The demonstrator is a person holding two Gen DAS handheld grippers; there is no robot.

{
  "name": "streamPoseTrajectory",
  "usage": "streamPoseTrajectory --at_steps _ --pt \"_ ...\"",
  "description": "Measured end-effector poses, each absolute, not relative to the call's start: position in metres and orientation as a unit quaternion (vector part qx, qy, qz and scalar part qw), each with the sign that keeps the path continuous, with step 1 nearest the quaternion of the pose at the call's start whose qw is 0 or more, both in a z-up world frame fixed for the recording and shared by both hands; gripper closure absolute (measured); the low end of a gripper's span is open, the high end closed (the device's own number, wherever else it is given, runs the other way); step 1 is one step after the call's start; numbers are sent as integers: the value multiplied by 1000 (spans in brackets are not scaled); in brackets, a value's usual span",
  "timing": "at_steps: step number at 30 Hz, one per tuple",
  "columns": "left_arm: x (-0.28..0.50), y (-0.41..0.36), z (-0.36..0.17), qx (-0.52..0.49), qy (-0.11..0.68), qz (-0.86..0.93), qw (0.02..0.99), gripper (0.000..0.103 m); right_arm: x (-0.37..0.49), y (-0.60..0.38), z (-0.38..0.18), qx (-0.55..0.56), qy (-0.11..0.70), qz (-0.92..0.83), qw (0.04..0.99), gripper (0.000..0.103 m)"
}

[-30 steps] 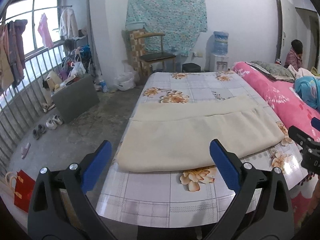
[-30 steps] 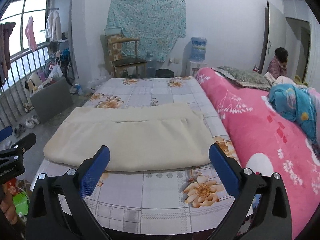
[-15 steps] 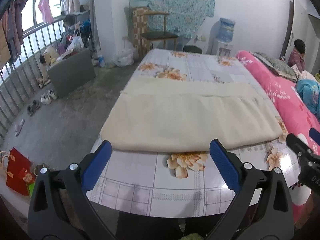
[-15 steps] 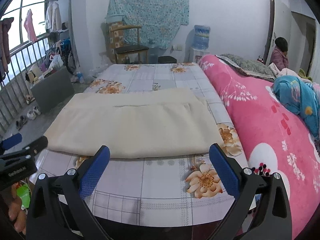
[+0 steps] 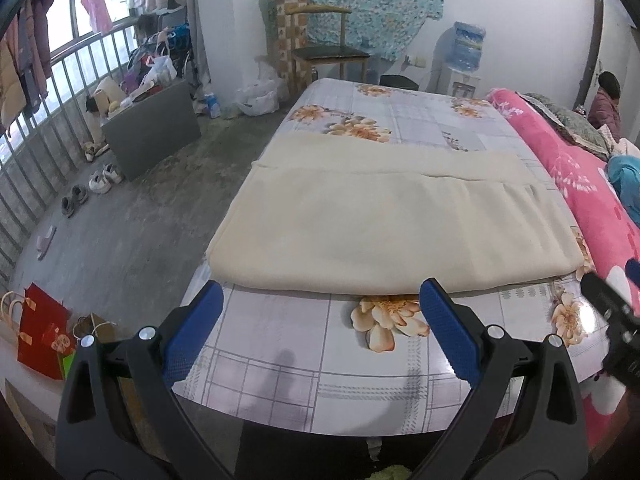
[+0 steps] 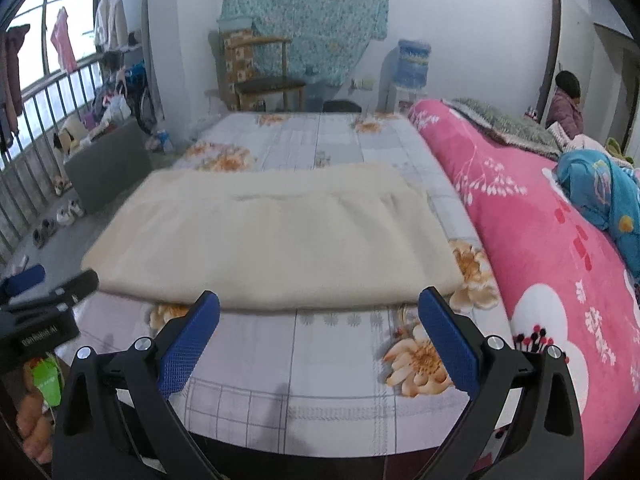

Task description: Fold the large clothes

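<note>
Cloth: the cream cloth [image 5: 384, 232] lies flat on the table [image 5: 328, 364], already doubled, its near fold edge just beyond both tongs.
Left tongs: the left tongs [image 5: 320, 312] are spread wide and hold nothing, poised just short of the cloth's near edge, toward its left end.
Right tongs: the right tongs [image 6: 320, 312] likewise gape empty, at the same edge nearer its right end.
Risk, layers: I'd guess a shallow bite could catch only the top layer, so the fold would peel apart when lifted.
Risk, slip: the table cover looks glossy; a push along it might slide the whole cloth away or bunch it.
Risk, left side: the cloth's left end reaches the table edge, so a careless drag could tip it to the floor.
Around: a pink quilt [image 6: 560, 264] crowds the cloth's right side; a chair [image 5: 328, 52] and a water dispenser [image 5: 466, 60] stand well beyond it.
In the way: nothing lies between tongs and cloth.
</note>
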State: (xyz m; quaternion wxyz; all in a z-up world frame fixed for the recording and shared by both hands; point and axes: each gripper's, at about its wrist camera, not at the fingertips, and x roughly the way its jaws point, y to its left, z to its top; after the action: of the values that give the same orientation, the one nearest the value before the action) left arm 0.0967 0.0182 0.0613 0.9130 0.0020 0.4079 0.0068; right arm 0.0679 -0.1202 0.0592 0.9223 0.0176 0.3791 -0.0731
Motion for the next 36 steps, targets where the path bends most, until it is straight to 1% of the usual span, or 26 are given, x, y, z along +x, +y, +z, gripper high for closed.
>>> streamPoseTrajectory --at_steps 15,21,36 --pt "111 17 46 -9 438 3 899 8 85 -122 22 31 444 -80 892 6" --pt "112 6 39 -6 455 -14 890 8 87 -118 18 22 450 -85 888 6" --pt "108 -13 35 17 467 -32 884 8 86 -127 12 25 463 -97 881 6"
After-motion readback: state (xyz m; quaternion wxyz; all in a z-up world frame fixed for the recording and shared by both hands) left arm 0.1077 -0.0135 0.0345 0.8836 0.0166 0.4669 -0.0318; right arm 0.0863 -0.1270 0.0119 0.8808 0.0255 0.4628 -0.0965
